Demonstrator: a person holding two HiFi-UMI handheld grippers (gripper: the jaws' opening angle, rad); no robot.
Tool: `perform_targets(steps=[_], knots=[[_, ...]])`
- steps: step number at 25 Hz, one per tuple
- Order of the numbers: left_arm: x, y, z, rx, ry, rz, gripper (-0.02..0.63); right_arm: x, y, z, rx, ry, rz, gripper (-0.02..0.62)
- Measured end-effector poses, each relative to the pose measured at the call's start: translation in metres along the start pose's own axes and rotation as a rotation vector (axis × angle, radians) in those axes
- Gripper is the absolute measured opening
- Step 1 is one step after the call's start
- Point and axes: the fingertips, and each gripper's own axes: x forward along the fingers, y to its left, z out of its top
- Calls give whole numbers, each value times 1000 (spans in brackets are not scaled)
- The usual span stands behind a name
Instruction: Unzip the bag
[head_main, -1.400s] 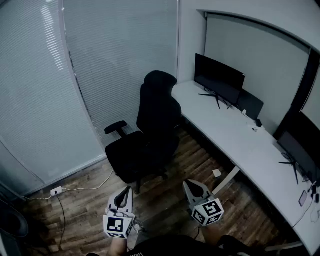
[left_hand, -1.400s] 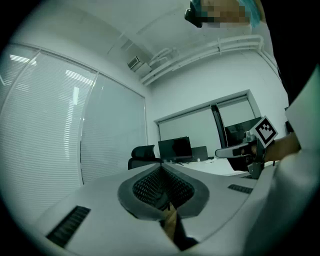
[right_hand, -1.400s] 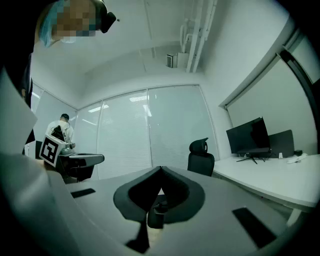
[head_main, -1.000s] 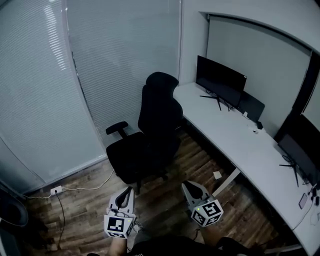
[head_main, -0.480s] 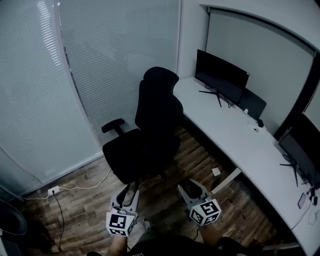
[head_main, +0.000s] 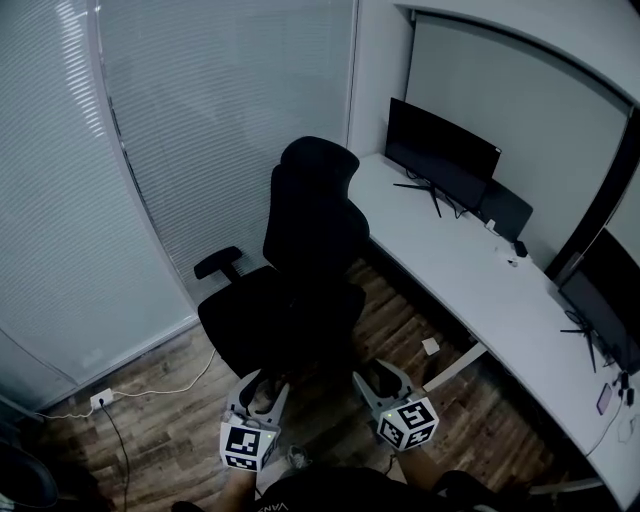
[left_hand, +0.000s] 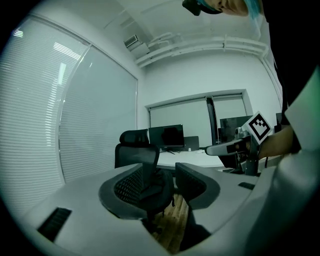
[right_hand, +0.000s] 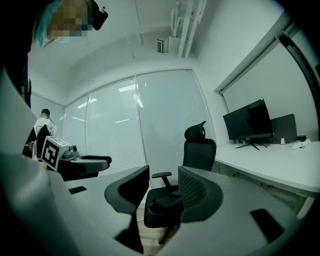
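A black office chair (head_main: 300, 260) stands straight ahead of me. A dark, low lump (right_hand: 167, 199) lies on its seat; I cannot tell for sure that it is the bag. My left gripper (head_main: 262, 392) and right gripper (head_main: 385, 380) are held side by side low in the head view, short of the chair. Both sets of jaws are opening, with only air between them. In the left gripper view the left gripper (left_hand: 165, 175) frames the chair (left_hand: 142, 170). The right gripper (right_hand: 164, 182) points at the seat.
A long white desk (head_main: 470, 280) runs along the right with a monitor (head_main: 440, 155) and a second screen (head_main: 605, 310). Glass walls with blinds (head_main: 200, 120) close the left and back. A socket and cable (head_main: 100, 400) lie on the wood floor.
Both grippers' jaws have spread from shut to open. The chair now sits nearer and more central in the head view, and the grippers sit slightly lower.
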Motion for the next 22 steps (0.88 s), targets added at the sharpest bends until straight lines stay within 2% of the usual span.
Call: perform_targets(steps=[3, 8, 14, 18, 22], knots=[[18, 20, -9, 15, -18, -27, 201, 21, -4, -3, 17, 6, -20, 160], [44, 45, -13, -6, 20, -91, 202, 52, -12, -3, 25, 10, -69, 160], [71, 68, -21, -4, 14, -137, 206, 78, -23, -14, 36, 32, -105, 160], [85, 69, -24, -9, 37, -139, 212, 90, -34, -23, 40, 63, -82, 164], [102, 64, -29, -7, 53, -105, 216, 97, -51, -33, 52, 92, -23, 166]])
